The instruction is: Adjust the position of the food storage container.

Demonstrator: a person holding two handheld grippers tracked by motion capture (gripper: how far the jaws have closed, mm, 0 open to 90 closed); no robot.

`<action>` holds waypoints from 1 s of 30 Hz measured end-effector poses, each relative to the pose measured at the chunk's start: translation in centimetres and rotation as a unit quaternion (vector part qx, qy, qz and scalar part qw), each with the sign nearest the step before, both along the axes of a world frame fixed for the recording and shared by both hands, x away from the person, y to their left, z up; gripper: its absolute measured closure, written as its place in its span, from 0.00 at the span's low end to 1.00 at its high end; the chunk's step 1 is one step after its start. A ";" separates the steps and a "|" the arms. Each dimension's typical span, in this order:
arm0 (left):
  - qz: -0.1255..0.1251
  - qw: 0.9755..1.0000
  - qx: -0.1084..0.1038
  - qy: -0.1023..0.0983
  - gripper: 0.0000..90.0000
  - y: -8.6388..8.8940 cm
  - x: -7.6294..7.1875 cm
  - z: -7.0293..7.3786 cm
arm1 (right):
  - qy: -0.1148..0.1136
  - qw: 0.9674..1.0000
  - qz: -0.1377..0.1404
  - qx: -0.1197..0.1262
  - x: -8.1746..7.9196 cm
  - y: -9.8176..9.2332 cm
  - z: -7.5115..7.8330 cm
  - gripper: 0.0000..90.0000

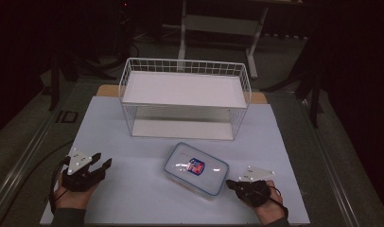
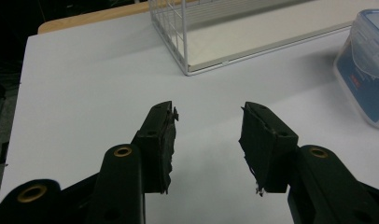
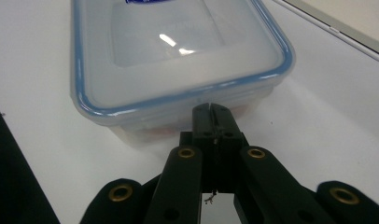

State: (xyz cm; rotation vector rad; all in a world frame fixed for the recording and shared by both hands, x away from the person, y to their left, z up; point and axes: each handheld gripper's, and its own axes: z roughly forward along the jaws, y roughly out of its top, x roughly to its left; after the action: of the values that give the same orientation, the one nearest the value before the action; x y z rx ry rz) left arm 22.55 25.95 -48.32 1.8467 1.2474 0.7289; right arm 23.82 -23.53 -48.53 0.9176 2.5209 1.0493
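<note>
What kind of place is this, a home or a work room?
Probably a lab or recording workspace, not a home: a white board laid over the table, a person's hand-held left gripper, and metal stand legs on a dark floor behind.

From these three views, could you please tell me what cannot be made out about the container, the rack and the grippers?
- Container contents: high view, frosted lid and glare hide them.
- Lid label: high view, too small to read; right gripper view, cut by the top edge.
- Right gripper contact with the container wall: right gripper view, shut jaws cover it.
- Wire rack: left gripper view, cut by the top edge.
</note>
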 end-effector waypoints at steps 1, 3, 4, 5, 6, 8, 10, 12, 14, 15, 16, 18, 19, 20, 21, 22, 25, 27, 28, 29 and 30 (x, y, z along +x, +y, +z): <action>0.000 1.000 0.001 0.000 0.60 0.0 0.0 0.0 | -0.002 1.000 -0.001 -0.002 0.0 0.1 0.0 1.00; -0.001 1.000 0.002 0.000 0.60 -0.1 0.0 0.0 | -0.002 1.000 -0.003 -0.002 0.2 0.2 0.0 1.00; -0.001 1.000 0.002 -0.001 0.60 -0.1 0.0 0.0 | -0.004 1.000 -0.003 -0.003 0.4 0.3 0.0 1.00; -0.001 1.000 0.002 -0.001 0.60 -0.2 0.0 0.0 | -0.004 1.000 -0.004 -0.005 0.6 0.5 0.0 1.00; -0.001 1.000 0.003 0.000 0.60 -0.2 0.0 0.0 | -0.006 1.000 -0.005 -0.007 0.8 0.7 0.0 1.00; -0.001 1.000 0.001 -0.001 0.60 -0.1 0.0 0.0 | -0.008 1.000 -0.008 -0.010 1.4 1.0 0.0 1.00; -0.001 1.000 0.001 -0.001 0.60 -0.1 0.0 0.0 | -0.010 1.000 -0.012 -0.012 2.1 1.3 0.0 1.00; -0.002 1.000 0.000 0.000 0.60 -0.1 0.0 0.0 | -0.012 1.000 -0.018 -0.014 2.9 1.7 0.0 1.00; -0.002 1.000 0.000 0.000 0.60 -0.2 0.0 0.0 | -0.011 0.999 -0.029 -0.011 3.7 2.1 0.0 1.00; -0.002 1.000 0.000 0.000 0.60 -0.2 0.1 0.0 | -0.012 0.999 -0.032 -0.011 4.1 2.4 -0.1 1.00; -0.003 1.000 0.000 0.001 0.60 -0.2 0.1 0.0 | -0.014 0.999 -0.033 -0.013 4.4 2.7 -0.1 1.00; -0.005 1.000 0.000 0.002 0.60 -0.2 0.1 0.0 | -0.018 0.999 -0.034 -0.017 5.2 3.4 -0.1 1.00; -0.006 1.000 0.000 0.001 0.60 -0.3 0.1 0.0 | -0.017 0.999 -0.037 -0.015 5.6 3.7 -0.1 1.00; -0.007 1.000 0.001 0.001 0.60 -0.3 0.1 0.0 | -0.018 0.999 -0.039 -0.014 6.1 3.9 -0.2 1.00; -0.008 1.000 0.001 0.000 0.60 -0.3 0.1 0.0 | -0.018 0.999 -0.042 -0.010 6.5 4.2 -0.2 1.00; -0.008 1.000 0.001 -0.001 0.60 -0.3 0.1 0.0 | -0.018 0.999 -0.044 -0.009 6.9 4.4 -0.3 1.00; -0.009 1.000 0.000 0.001 0.60 -0.3 0.1 0.0 | -0.020 0.999 -0.047 -0.005 7.5 4.8 -0.4 1.00; -0.009 1.000 -0.001 0.001 0.60 -0.3 0.2 0.0 | -0.020 0.999 -0.050 -0.002 7.7 4.8 -0.3 1.00; -0.009 1.000 -0.001 0.001 0.60 -0.3 0.2 0.0 | -0.019 0.998 -0.051 -0.002 7.8 4.8 -0.4 1.00; -0.009 1.000 0.000 0.001 0.60 -0.3 0.2 0.0 | -0.020 0.998 -0.052 -0.001 7.9 4.8 -0.5 1.00; -0.010 1.000 0.000 0.000 0.60 -0.4 0.2 0.0 | -0.021 0.998 -0.053 0.001 8.0 4.7 -0.5 1.00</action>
State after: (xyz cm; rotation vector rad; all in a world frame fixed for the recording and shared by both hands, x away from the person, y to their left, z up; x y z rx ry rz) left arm 22.72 25.59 -48.35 1.8558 1.2285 0.7174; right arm 31.83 -18.78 -49.01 1.0075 2.4100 1.0266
